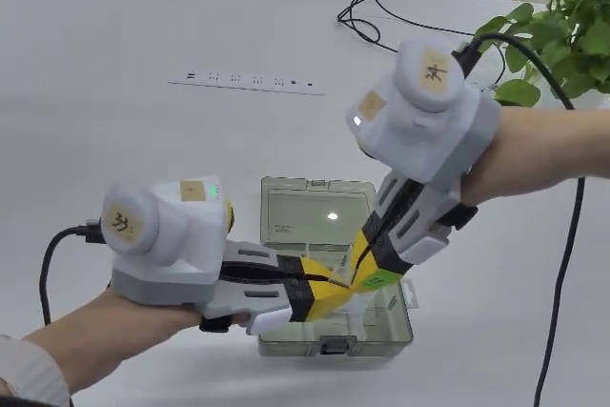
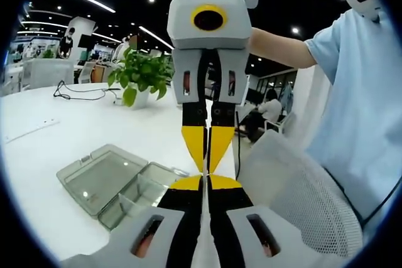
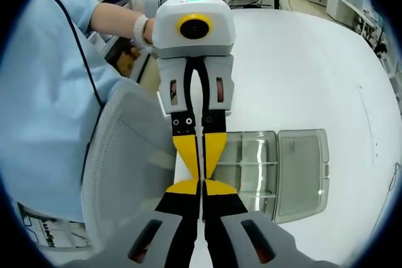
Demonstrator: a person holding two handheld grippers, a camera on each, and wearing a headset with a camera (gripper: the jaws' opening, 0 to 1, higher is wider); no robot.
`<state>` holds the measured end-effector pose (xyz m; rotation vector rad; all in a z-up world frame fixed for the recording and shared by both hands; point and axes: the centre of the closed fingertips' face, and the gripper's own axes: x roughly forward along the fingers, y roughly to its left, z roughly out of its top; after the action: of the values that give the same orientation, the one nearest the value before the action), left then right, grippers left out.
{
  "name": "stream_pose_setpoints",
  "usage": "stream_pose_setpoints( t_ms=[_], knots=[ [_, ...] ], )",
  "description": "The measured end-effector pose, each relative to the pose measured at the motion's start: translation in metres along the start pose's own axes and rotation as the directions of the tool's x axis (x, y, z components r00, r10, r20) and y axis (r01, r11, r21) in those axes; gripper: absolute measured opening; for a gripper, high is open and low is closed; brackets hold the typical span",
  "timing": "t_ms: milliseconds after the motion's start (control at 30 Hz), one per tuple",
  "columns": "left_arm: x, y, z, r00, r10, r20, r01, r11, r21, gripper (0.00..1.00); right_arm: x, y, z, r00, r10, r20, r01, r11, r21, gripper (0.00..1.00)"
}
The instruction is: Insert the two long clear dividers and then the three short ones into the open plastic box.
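Directly under my left gripper (image 2: 205, 183) and right gripper (image 3: 201, 185), both pinched shut tip to tip, the box (image 1: 381, 335) is sitting open; I'm judging its clear dividers (image 3: 246, 164) light, stiff, slippery, best edge-gripped.

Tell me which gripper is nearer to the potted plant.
Right. The right gripper stands on the side of the box toward the plant, housing close to its leaves; the left gripper is on the opposite side.

Fitted on left gripper (image 1: 334, 285) and right gripper (image 1: 366, 276) with white-grey housings (image 1: 181, 245), black jaws tipped yellow, round tan labels (image 1: 122, 224) and trailing black cables (image 1: 44, 269); clad in a light-blue short sleeve (image 2: 336, 39).
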<state>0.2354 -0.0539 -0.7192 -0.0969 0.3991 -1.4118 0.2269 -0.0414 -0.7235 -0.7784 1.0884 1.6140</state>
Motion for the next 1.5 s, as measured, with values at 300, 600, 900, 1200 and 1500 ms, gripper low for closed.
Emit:
stream_pose_setpoints(
  t_ms=[300,600,900,1200,1500],
  knots=[
    [-0.009,0.011,-0.01,0.9971,0.065,-0.039,-0.064,0.998,0.022,0.23,-0.003,-0.014,-0.019,0.9982,-0.041,-0.044,0.041,0.999,0.01,0.02],
    [-0.027,0.026,-0.022,0.9861,0.15,-0.072,-0.147,0.988,0.038,0.53,-0.006,-0.031,-0.048,0.9833,-0.115,-0.141,0.115,0.993,-0.011,0.02],
    [-0.036,0.037,-0.028,0.9717,0.22,-0.087,-0.217,0.975,0.037,0.83,-0.005,-0.044,-0.068,0.9658,-0.159,-0.205,0.163,0.987,0.004,0.02],
    [-0.046,0.047,-0.034,0.9566,0.272,-0.106,-0.265,0.962,0.071,1.0,-0.001,-0.05,-0.072,0.9629,-0.166,-0.213,0.172,0.985,0.011,0.02],
    [-0.051,0.048,-0.038,0.9539,0.279,-0.11,-0.274,0.96,0.063,1.0,0.004,-0.053,-0.071,0.9639,-0.162,-0.211,0.168,0.986,0.009,0.02]
  ],
)
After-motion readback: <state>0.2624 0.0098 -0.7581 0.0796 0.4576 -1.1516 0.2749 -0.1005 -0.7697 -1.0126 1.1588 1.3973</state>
